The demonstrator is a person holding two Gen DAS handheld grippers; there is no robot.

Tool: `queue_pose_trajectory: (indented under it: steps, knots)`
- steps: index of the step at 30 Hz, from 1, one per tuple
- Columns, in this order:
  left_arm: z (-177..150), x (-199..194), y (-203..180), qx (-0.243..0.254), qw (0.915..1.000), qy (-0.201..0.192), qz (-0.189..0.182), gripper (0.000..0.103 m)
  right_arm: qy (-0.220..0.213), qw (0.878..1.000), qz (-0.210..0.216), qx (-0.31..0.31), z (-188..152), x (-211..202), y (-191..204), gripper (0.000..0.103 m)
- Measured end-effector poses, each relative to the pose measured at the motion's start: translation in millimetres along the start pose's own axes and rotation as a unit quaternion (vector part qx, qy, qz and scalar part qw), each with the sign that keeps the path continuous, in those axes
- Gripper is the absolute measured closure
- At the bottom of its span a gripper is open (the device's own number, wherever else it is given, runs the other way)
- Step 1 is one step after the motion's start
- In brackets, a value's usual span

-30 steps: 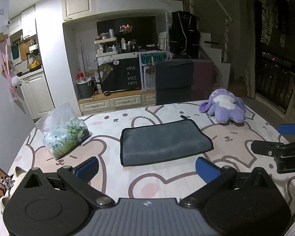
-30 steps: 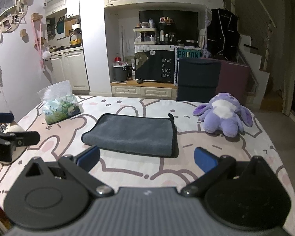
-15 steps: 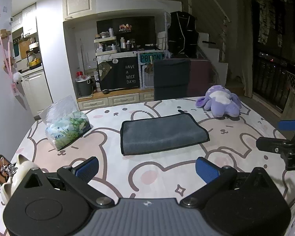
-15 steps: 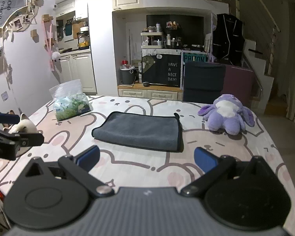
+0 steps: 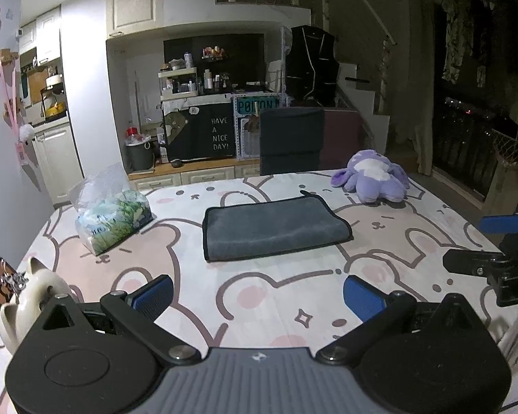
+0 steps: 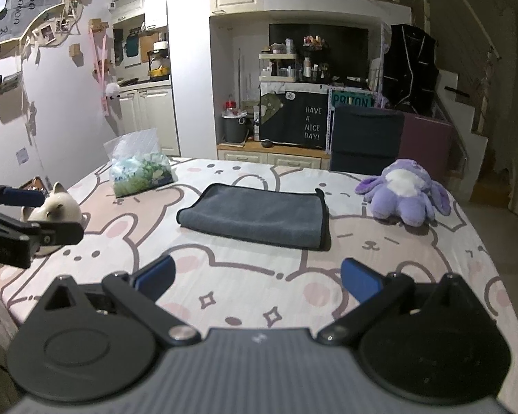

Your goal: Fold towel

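Observation:
A dark grey towel [image 5: 272, 227] lies folded into a flat rectangle in the middle of the table; it also shows in the right wrist view [image 6: 259, 215]. My left gripper [image 5: 259, 296] is open and empty, held back from the towel above the table's near edge. My right gripper [image 6: 257, 277] is also open and empty, equally far back. The right gripper shows at the right edge of the left wrist view [image 5: 493, 245], and the left gripper at the left edge of the right wrist view [image 6: 24, 214].
The table wears a pink bunny-print cloth [image 5: 266, 296]. A clear bag of green-printed packs [image 5: 110, 217] stands at the left, a purple plush toy [image 5: 373, 181] at the far right, a white cat figurine [image 5: 31, 289] at the near left. A dark chair [image 5: 290, 145] stands behind.
Both grippers have drawn back and upward from the towel, so it looks smaller and farther. The towel has not moved. Both grippers stay open.

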State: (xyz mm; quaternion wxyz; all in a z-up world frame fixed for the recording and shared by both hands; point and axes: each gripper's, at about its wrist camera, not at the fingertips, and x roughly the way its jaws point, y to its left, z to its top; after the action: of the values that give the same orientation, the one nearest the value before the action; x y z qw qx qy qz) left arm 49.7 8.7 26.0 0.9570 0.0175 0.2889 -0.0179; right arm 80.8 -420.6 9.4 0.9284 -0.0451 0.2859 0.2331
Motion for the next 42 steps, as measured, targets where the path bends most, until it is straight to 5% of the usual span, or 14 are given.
queue_pose_trajectory:
  steps: [42]
  knots:
    - [-16.9,-11.2,-7.3,0.016,0.9998,0.003,-0.008,0.000,-0.007,1.000,-0.001,0.005,-15.5,-14.9,0.4,0.000]
